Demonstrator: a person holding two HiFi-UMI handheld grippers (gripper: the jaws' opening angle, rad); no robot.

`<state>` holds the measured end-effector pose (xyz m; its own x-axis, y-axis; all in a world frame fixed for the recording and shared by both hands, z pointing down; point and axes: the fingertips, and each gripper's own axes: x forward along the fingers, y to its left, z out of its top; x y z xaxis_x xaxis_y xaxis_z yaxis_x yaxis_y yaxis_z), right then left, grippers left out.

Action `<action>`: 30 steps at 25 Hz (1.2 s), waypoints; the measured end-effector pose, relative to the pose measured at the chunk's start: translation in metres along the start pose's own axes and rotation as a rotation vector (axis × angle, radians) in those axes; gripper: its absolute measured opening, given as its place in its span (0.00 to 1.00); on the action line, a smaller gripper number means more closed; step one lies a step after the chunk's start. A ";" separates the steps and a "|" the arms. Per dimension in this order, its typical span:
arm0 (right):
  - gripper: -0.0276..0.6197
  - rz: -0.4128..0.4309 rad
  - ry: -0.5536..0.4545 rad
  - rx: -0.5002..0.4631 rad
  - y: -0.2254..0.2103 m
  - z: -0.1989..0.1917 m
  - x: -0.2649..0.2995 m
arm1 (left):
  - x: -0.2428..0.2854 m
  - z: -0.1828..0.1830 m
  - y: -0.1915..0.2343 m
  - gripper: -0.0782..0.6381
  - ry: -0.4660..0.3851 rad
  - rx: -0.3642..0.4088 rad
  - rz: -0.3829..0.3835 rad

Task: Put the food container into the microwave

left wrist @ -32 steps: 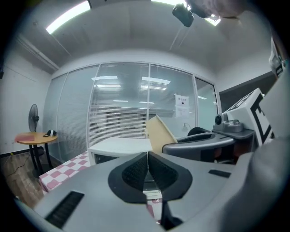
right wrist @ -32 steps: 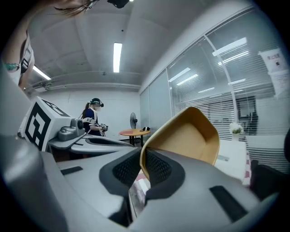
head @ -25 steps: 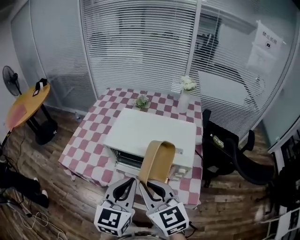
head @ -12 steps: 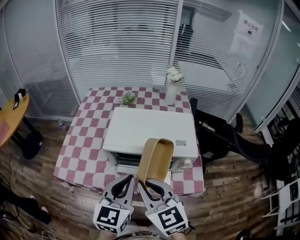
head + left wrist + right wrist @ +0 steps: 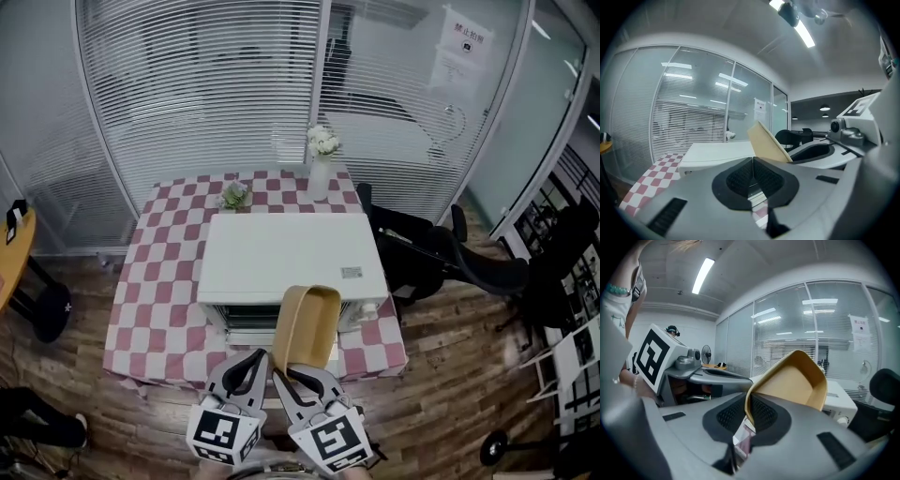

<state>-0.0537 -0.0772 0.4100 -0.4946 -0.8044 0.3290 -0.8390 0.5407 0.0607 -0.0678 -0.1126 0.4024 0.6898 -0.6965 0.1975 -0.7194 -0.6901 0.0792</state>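
A white microwave (image 5: 281, 255) stands on a red-and-white checked table (image 5: 150, 281), its dark front window facing me. The tan food container (image 5: 306, 326) hangs in the air in front of it, tilted with its open side up and to the right. My right gripper (image 5: 285, 373) is shut on the container's near rim, and the right gripper view shows its pads (image 5: 761, 412) clamping the thin wall of the container (image 5: 792, 380). Just to the left, my left gripper (image 5: 255, 367) is shut with nothing in it. In the left gripper view the container (image 5: 768, 140) shows beyond the left gripper (image 5: 753, 164).
A white vase of flowers (image 5: 320, 167) and a small plant (image 5: 234, 195) stand at the table's far edge behind the microwave. A black office chair (image 5: 441, 262) is at the table's right. A glass wall with blinds (image 5: 216, 94) runs behind. The floor is wood.
The head view has swung, so the table and microwave now sit straighter ahead and the orange side table has slid off left. Both grippers and the container keep their pose.
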 end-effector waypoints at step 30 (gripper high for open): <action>0.07 0.125 0.366 0.015 0.010 -0.138 0.046 | -0.008 -0.036 0.035 0.13 0.087 -0.057 0.082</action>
<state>-0.0535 -0.0751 0.5563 -0.4821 -0.5896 0.6480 -0.7817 0.6235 -0.0142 -0.1011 -0.1245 0.4388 0.6209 -0.7284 0.2895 -0.7780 -0.6177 0.1144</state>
